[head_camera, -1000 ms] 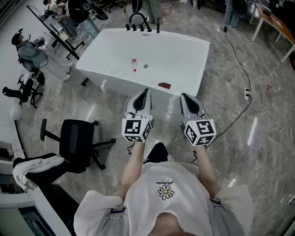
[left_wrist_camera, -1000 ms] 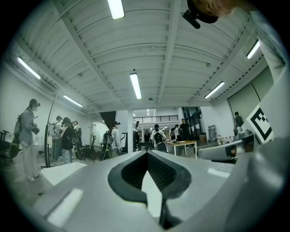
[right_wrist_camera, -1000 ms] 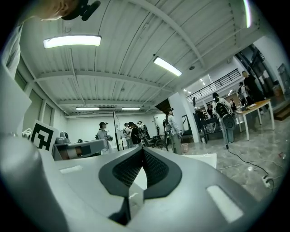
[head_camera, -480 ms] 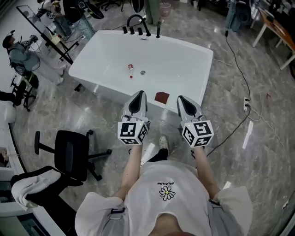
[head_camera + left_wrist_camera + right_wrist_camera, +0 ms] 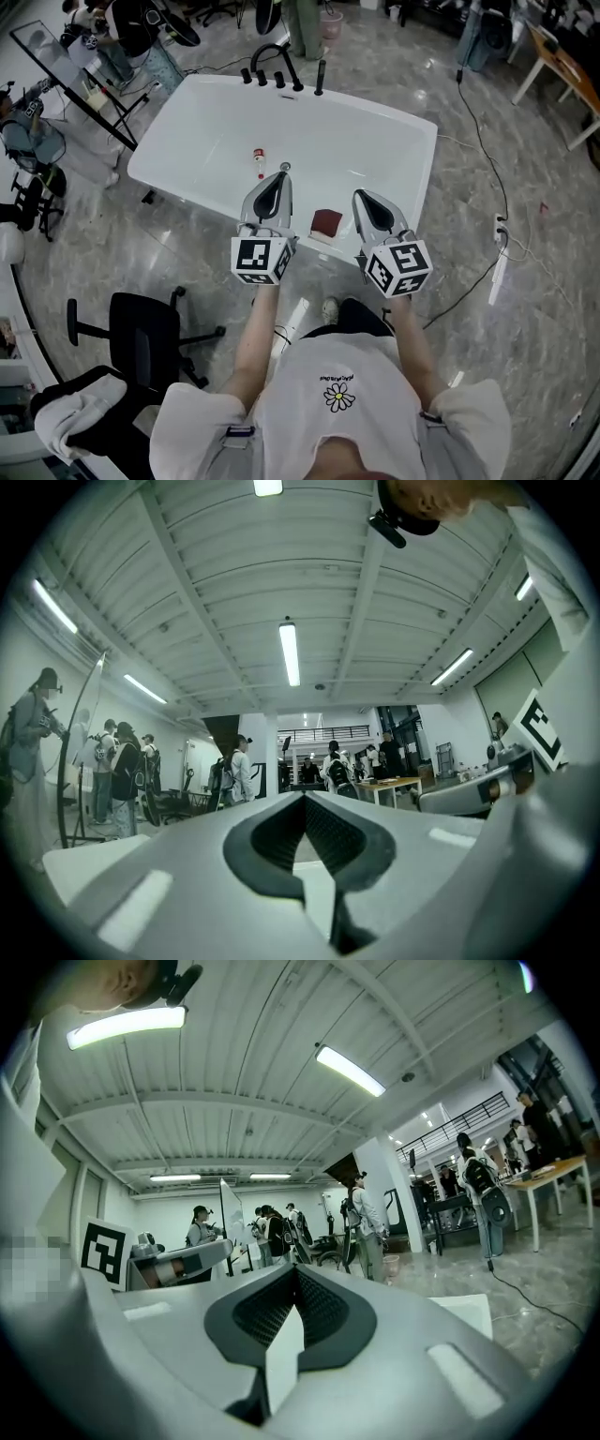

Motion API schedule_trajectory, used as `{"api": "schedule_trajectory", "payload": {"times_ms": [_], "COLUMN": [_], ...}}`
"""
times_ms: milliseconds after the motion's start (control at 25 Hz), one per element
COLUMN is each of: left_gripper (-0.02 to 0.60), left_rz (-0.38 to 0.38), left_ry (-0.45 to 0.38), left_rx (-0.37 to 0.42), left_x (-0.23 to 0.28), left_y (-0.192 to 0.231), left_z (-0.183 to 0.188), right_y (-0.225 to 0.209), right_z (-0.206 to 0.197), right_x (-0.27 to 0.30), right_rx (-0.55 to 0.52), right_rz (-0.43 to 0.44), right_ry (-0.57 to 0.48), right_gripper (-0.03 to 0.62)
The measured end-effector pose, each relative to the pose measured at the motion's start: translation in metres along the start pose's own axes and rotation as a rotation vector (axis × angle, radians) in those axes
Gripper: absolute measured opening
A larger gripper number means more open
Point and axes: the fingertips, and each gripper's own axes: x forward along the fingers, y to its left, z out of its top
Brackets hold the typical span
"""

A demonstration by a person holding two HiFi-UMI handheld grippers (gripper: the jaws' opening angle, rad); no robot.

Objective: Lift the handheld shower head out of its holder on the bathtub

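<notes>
The white bathtub point(image 5: 187, 141) fills the upper middle of the head view. On its far rim stand a black curved spout point(image 5: 274, 49), a few black knobs and the slim black handheld shower head point(image 5: 320, 77), upright in its holder. My left gripper point(image 5: 278, 176) and right gripper point(image 5: 359, 196) hover side by side over the tub's near rim, far from the shower head. Both are shut with nothing between the jaws. The left gripper view point(image 5: 305, 799) and the right gripper view point(image 5: 298, 1274) look up at the ceiling and people in the hall; the shower head is not in them.
Inside the tub lie a small red-and-white bottle point(image 5: 259, 157) and the drain point(image 5: 284, 167); a dark red pad point(image 5: 326, 222) sits by the near rim. A black office chair point(image 5: 141, 323) stands at left. A cable point(image 5: 483, 122) and power strip point(image 5: 499, 230) run along the floor at right.
The person has stepped toward the tub. Both grippers, still shut, now reach over its near rim instead of hanging above the floor in front of it.
</notes>
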Motion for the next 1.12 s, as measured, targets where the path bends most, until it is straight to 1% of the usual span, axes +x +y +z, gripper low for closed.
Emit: {"api": "schedule_trajectory", "payload": {"times_ms": [120,160,280,400,560,720,840,960,1120], "left_gripper": [0.0,0.0,0.0,0.0,0.0,0.0,0.0,0.0,0.0], "left_rz": [-0.014,-0.02,-0.03,-0.018,0.019,0.044,0.055,0.051,0.043], "left_ry": [0.007,0.013,0.036,0.052,0.034,0.024,0.024,0.023,0.038], "left_rx": [-0.01,-0.014,-0.014,-0.013,0.004,0.018,0.005,-0.006,-0.061], "left_x": [0.027,0.037,0.065,0.104,0.162,0.218,0.254,0.285,0.3], "left_y": [0.0,0.001,0.007,0.02,0.04,0.055,0.075,0.1,0.133], "left_z": [-0.006,-0.01,-0.023,-0.032,-0.038,-0.059,-0.073,-0.094,-0.146], "right_y": [-0.027,-0.035,-0.054,-0.076,-0.115,-0.164,-0.189,-0.208,-0.225], "right_z": [0.009,0.011,0.012,0.01,0.018,0.019,0.02,0.02,-0.004], "right_x": [0.017,0.025,0.058,0.101,0.16,0.212,0.253,0.303,0.371], "right_rx": [0.085,0.098,0.087,0.084,0.054,0.051,0.025,0.003,0.029], "right_rz": [-0.016,-0.019,-0.009,0.022,0.054,0.086,0.094,0.095,0.111], "right_ry": [-0.031,-0.034,-0.019,0.005,-0.009,-0.016,-0.011,-0.016,-0.004], "right_gripper": [0.025,0.025,0.026,0.026,0.026,0.025,0.025,0.043,0.089]}}
